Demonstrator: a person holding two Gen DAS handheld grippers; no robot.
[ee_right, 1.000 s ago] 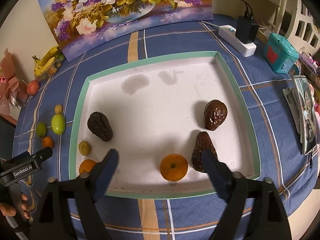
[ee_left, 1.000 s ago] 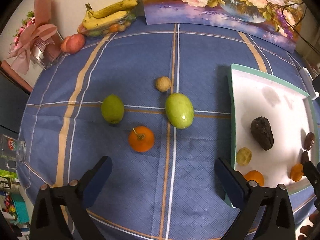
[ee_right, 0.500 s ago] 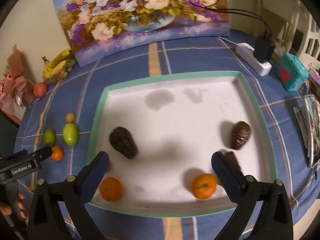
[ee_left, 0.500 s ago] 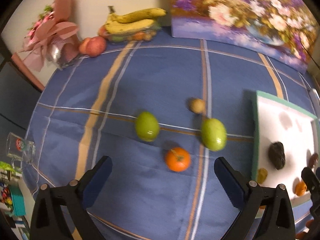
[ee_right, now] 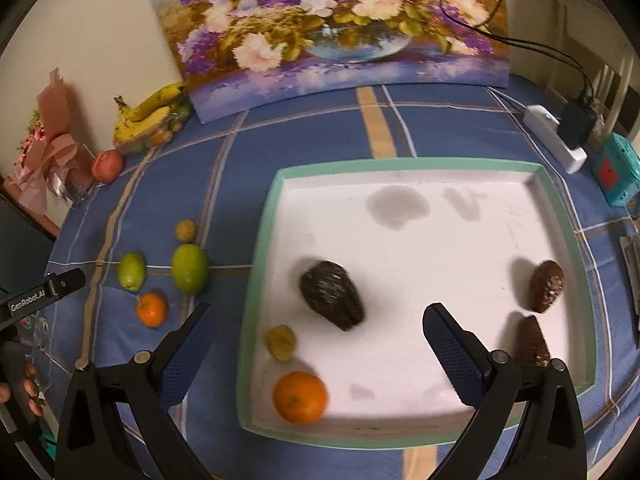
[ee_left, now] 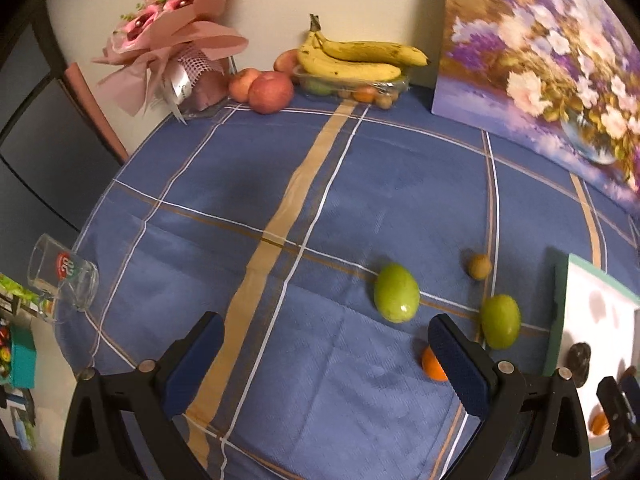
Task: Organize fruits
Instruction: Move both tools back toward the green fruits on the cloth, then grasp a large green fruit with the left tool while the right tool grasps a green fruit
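On the blue cloth lie two green fruits [ee_left: 397, 293] [ee_left: 500, 321], a small brown fruit [ee_left: 479, 266] and an orange [ee_left: 433, 364], partly hidden by a fingertip. My left gripper [ee_left: 326, 354] is open and empty, above the cloth to their left. The white tray [ee_right: 560, 208] holds a dark avocado [ee_right: 332, 294], a small yellow fruit [ee_right: 281, 342], an orange [ee_right: 299, 397] and two brown fruits [ee_right: 546, 286] [ee_right: 530, 338]. My right gripper [ee_right: 316, 350] is open and empty over the tray's near left part. The loose fruits also show left of the tray [ee_right: 189, 268].
Bananas on a fruit container [ee_left: 354, 60], apples [ee_left: 271, 92] and a pink bouquet [ee_left: 172, 52] stand at the back wall by a flower painting [ee_right: 332, 28]. A glass [ee_left: 60, 280] lies at the table's left edge. A power strip [ee_right: 556, 144] and teal box [ee_right: 616, 172] are right of the tray.
My left gripper has swung left and up, so the loose fruits slid to the lower right of its view. My right gripper has pulled back and shifted left over the tray.
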